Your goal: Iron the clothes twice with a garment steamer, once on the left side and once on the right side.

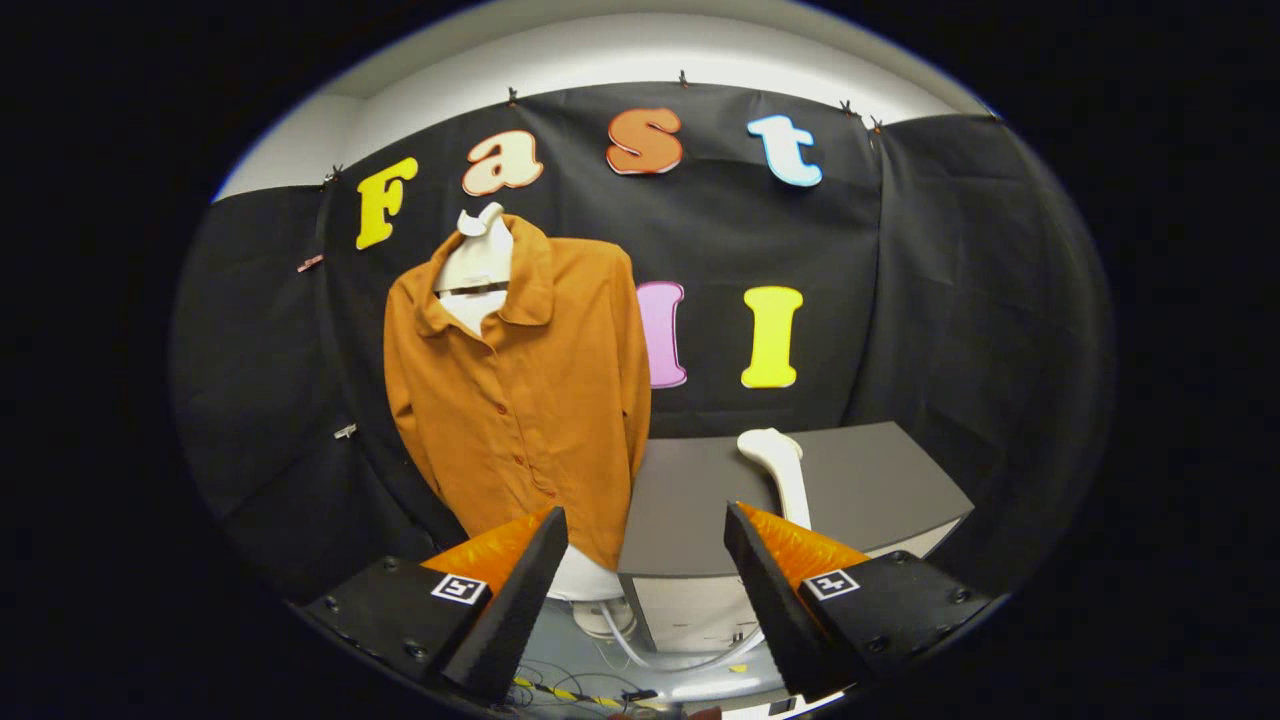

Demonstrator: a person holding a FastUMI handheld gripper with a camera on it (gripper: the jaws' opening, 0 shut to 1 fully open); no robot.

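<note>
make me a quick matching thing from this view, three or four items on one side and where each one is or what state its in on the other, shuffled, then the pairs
Things
1. orange shirt
2. garment steamer
3. gripper
4. grey table

Places or states
A. lying on the tabletop, beyond the right finger
B. open, holding nothing
C. hanging on a white form in front of the black wall
D. standing right of the shirt, beyond the fingers

Pairs: 1-C, 2-A, 3-B, 4-D

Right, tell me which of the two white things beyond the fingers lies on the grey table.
The white garment steamer, lying on the grey table beyond the open gripper. The white hanger is up inside the orange shirt.
</note>
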